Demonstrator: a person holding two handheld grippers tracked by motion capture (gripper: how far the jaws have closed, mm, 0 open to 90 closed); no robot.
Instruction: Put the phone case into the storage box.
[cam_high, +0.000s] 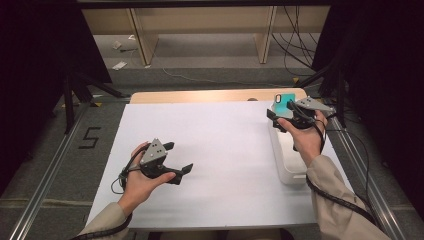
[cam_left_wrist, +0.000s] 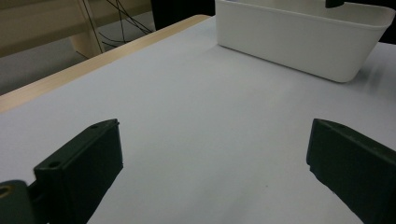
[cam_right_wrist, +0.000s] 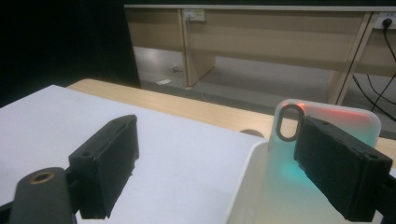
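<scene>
We read one sign: a large black figure "5", marked on the grey floor beside the table, to the left of the left tongs and slightly beyond them, well apart. We find no legible lettering on anything near the right tongs.
</scene>
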